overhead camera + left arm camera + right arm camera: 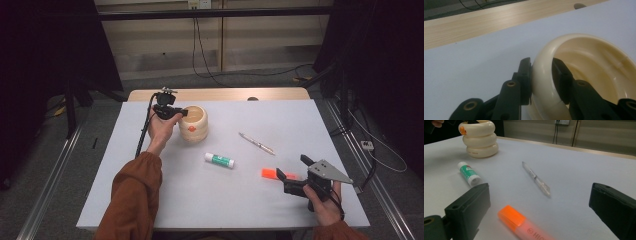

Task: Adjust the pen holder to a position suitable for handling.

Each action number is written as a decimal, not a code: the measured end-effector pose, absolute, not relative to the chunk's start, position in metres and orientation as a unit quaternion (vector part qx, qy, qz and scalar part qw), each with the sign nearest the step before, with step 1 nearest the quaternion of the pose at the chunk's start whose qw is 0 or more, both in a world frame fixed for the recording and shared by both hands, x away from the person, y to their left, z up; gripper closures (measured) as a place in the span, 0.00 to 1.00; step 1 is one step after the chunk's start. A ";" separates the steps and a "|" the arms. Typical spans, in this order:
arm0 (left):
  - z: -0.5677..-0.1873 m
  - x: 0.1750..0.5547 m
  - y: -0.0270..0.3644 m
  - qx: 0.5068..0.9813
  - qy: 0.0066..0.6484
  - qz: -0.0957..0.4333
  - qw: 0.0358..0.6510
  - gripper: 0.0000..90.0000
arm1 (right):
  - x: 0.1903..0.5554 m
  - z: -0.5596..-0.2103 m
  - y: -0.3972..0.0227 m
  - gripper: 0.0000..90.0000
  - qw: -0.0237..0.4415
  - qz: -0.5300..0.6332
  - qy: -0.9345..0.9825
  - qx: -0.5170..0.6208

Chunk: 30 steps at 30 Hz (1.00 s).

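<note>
Left hand: the left gripper [172, 111] reaches in from the left, far on the tabletop [150, 195]; its jaws pinch the rim of the cream pot [194, 124].
Right hand: the right gripper [292, 172] sits low at the near right, jaws wide apart and holding nothing.
Orange marker [524, 225]: lies between those jaws; letters look like "HIG", partly cut off.
Glue stick [219, 160]: green label, too small to read.

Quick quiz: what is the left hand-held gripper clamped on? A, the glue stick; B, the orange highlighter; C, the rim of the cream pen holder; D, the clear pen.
C: the left hand-held gripper has one jaw outside and one inside the cream pen holder rim, pressing it.
</note>
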<state>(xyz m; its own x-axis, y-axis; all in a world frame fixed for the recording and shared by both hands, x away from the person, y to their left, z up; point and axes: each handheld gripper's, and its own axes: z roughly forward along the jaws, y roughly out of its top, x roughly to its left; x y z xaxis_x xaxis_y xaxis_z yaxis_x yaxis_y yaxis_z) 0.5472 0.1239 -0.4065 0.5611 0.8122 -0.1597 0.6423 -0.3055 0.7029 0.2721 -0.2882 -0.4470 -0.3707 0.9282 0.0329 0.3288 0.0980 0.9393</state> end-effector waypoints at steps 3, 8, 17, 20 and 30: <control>-0.406 0.546 0.122 0.800 0.455 0.116 0.373 0.82 | 0.272 -0.447 -0.288 0.04 0.311 0.483 0.672 0.467; -0.405 0.547 0.123 0.799 0.457 0.111 0.376 0.82 | 0.272 -0.447 -0.288 0.04 0.311 0.483 0.673 0.466; -0.403 0.545 0.124 0.793 0.465 0.108 0.378 0.81 | 0.272 -0.447 -0.288 0.04 0.311 0.483 0.673 0.466; -0.402 0.543 0.125 0.793 0.467 0.109 0.376 0.81 | 0.272 -0.447 -0.288 0.04 0.312 0.483 0.673 0.466; -0.392 0.536 0.126 0.788 0.464 0.116 0.388 0.81 | 0.271 -0.446 -0.288 0.04 0.312 0.484 0.672 0.466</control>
<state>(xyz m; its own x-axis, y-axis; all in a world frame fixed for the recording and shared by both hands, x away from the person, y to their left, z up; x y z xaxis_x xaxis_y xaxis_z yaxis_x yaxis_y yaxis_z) 0.5362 0.1261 -0.3925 0.5425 0.8211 -0.1775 0.6414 -0.2684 0.7187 0.2713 -0.2877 -0.4462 -0.3715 0.9279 0.0326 0.3244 0.0968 0.9410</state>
